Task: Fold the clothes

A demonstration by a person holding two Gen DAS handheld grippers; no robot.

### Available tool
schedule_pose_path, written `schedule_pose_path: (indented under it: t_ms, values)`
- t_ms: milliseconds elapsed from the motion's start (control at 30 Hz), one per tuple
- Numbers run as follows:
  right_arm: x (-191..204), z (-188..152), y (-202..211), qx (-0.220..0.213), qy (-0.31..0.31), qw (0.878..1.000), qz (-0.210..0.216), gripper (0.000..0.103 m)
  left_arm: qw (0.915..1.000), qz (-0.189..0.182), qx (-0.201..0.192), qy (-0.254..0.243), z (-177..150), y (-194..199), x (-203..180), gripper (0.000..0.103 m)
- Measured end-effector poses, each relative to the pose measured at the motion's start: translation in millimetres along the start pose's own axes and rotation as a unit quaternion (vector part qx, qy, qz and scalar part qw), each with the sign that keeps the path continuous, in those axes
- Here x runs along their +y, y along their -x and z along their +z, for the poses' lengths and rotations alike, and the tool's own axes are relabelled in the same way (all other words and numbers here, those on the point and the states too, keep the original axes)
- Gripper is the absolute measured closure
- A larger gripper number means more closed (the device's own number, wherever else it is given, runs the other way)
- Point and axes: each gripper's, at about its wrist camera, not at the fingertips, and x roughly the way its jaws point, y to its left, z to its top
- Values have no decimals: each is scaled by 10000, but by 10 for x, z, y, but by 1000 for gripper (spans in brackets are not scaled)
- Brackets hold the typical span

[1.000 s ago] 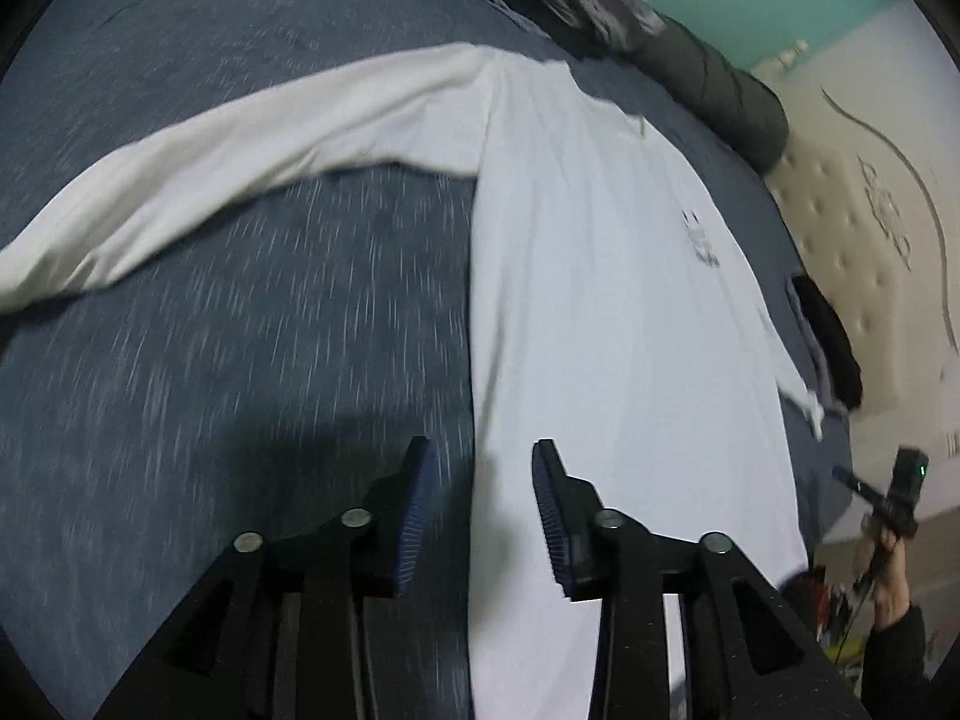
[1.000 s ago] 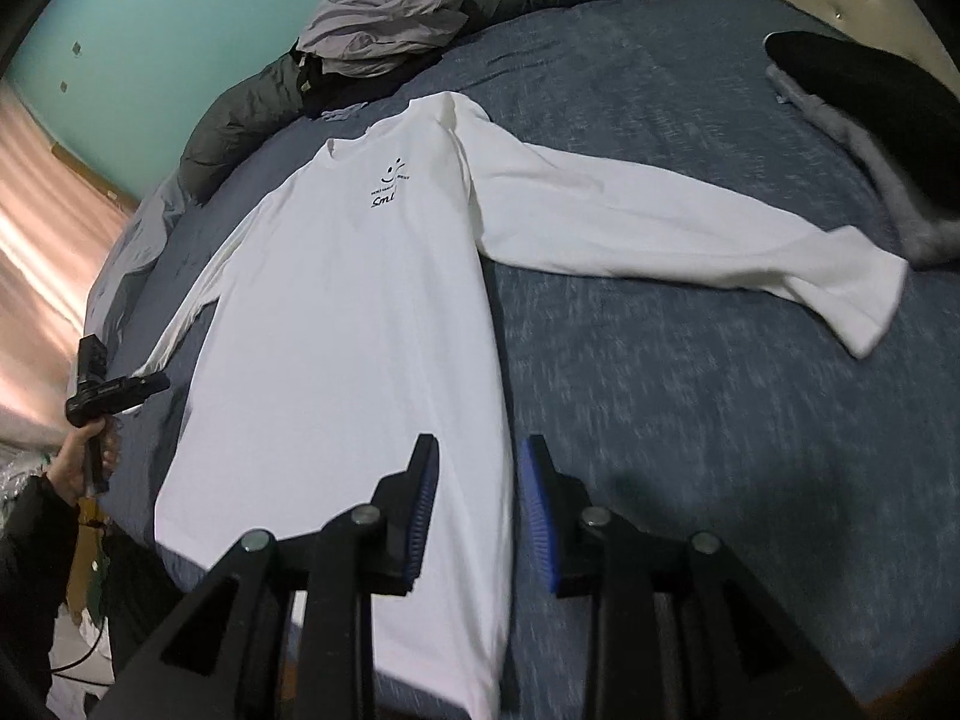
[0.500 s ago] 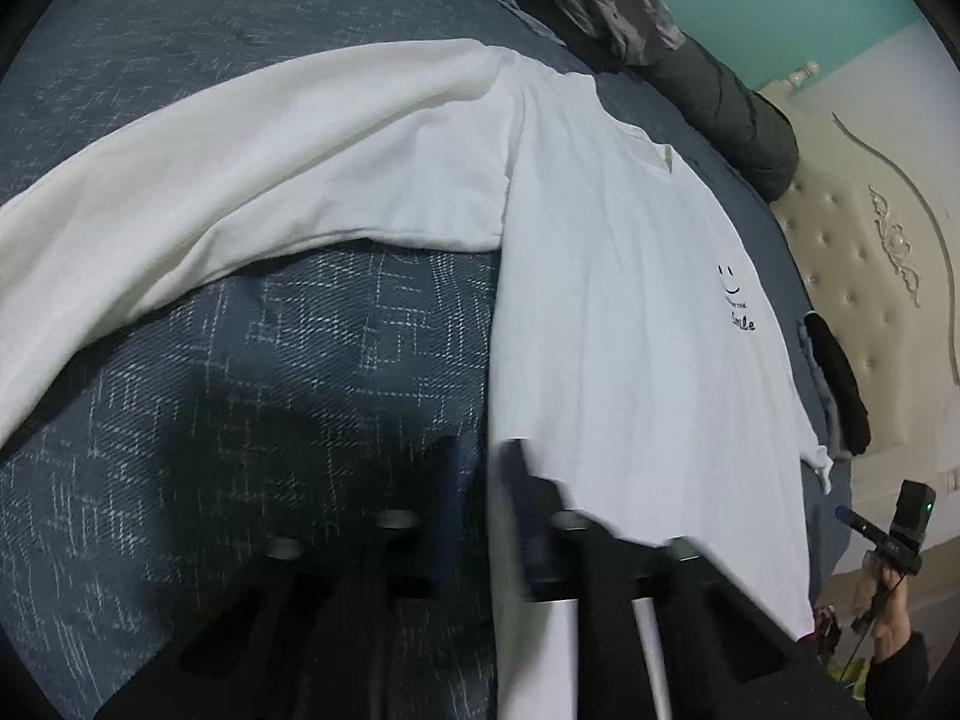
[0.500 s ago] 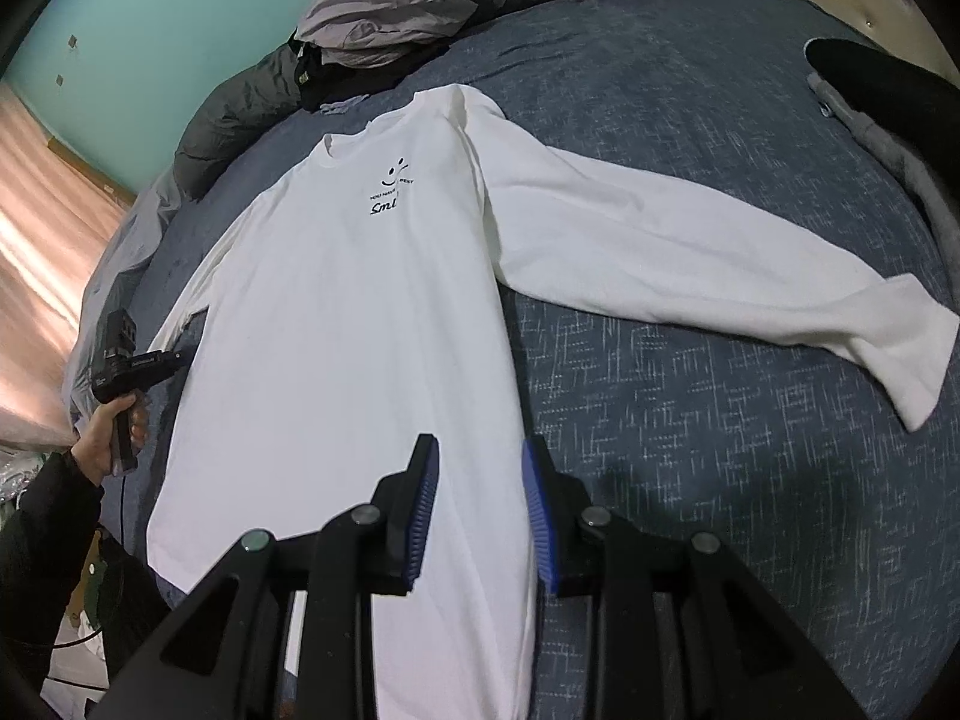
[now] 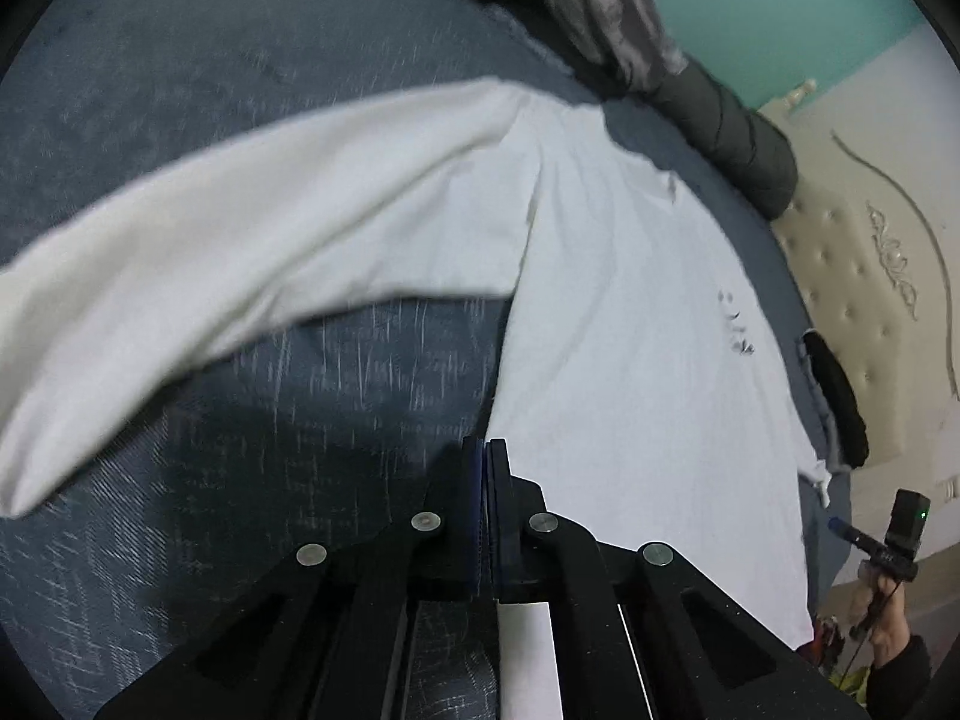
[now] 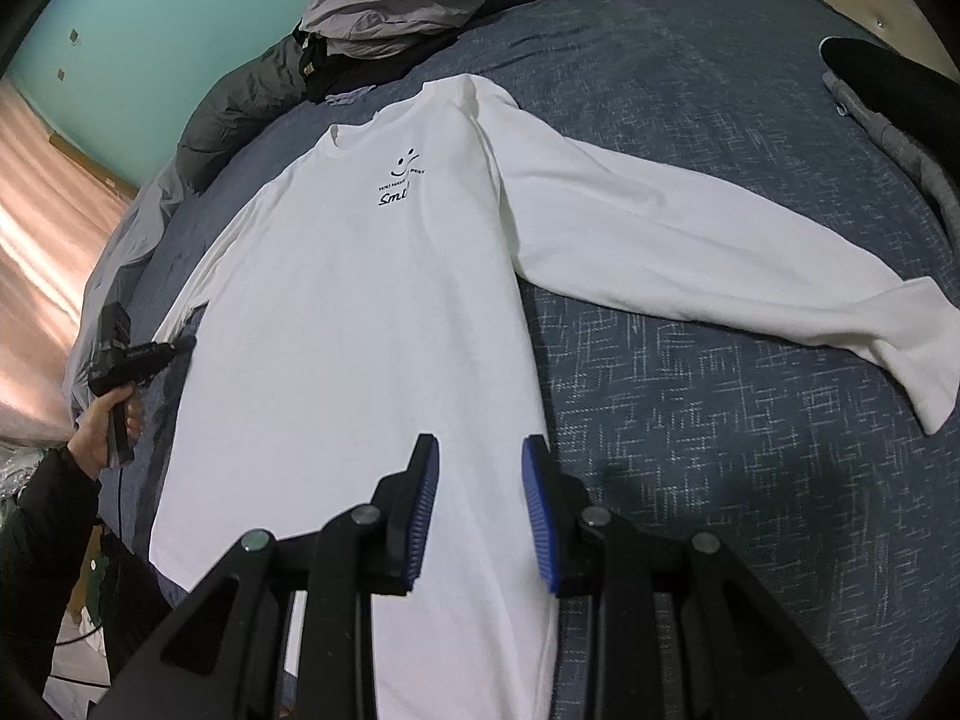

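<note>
Items counted across both views:
- One white long-sleeved shirt (image 6: 372, 324), with two sleeves, is laid on one bed (image 6: 750, 450).
- One grey garment (image 6: 390, 0) is heaped on one dark rolled duvet (image 6: 240, 102).
- One black garment (image 6: 888, 78) is seen at the bed's edge.
- Two grippers are counted: left gripper (image 5: 483, 450), right gripper (image 6: 480, 450).

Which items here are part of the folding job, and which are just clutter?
In play: white shirt, left gripper (shut at its edge), right gripper (open over it).
Lying about: grey clothes pile, black garment, dark rolled quilt.
</note>
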Motion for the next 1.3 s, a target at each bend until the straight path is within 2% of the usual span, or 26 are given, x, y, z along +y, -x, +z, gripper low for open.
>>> schedule_pose_path:
  t_ms: [167, 333, 400, 467, 533, 633, 733, 933, 1167, 1200, 1233, 1300]
  values:
    - [-20, 4, -15, 46, -14, 9999, -123, 75, 9997, 247, 0, 51, -40, -50, 20, 102]
    - [-174, 109, 5, -94, -286, 9994, -164, 73, 9988, 405, -267, -85, -55, 116, -91, 101]
    - [-264, 188, -2, -191, -495, 9985, -150, 69, 9983, 353, -446, -106, -126, 247, -135, 96]
    - [-345, 280, -20, -291, -658, 9972, -211, 67, 9976, 254, -636, -117, -201, 361, -213, 84]
    - [-443, 393, -37, -396, -804, 9955, -322, 63, 9971, 109, -740, -137, -280, 408, -293, 78]
    - [-611, 557, -68, -574, -1188, 9907, -319, 63, 9964, 4, -789, -299, -354, 310, -491, 77]
    - [-651, 747, -186, -566, -1278, 9896, -336, 63, 9962, -36, -764, -422, -455, 156, -602, 77]
    - [-416, 1076, -512, -520, -745, 9951, -384, 63, 9958, 68, -658, -626, -568, -61, -677, 76]
    - [-472, 1407, -764, -613, -408, 9905, -1164, 63, 9958, 89, -620, -672, -606, -110, -647, 76]
    - [-469, 1446, -793, -624, -334, 9898, -1234, 60, 9957, 100, -609, -686, -598, -132, -654, 76]
    - [-464, 1489, -833, -606, -264, 9895, -1289, 54, 9957, 108, -599, -698, -586, -157, -663, 76]
    - [-466, 1571, -916, -517, -157, 9891, -1368, 50, 9957, 90, -588, -705, -589, -168, -656, 75]
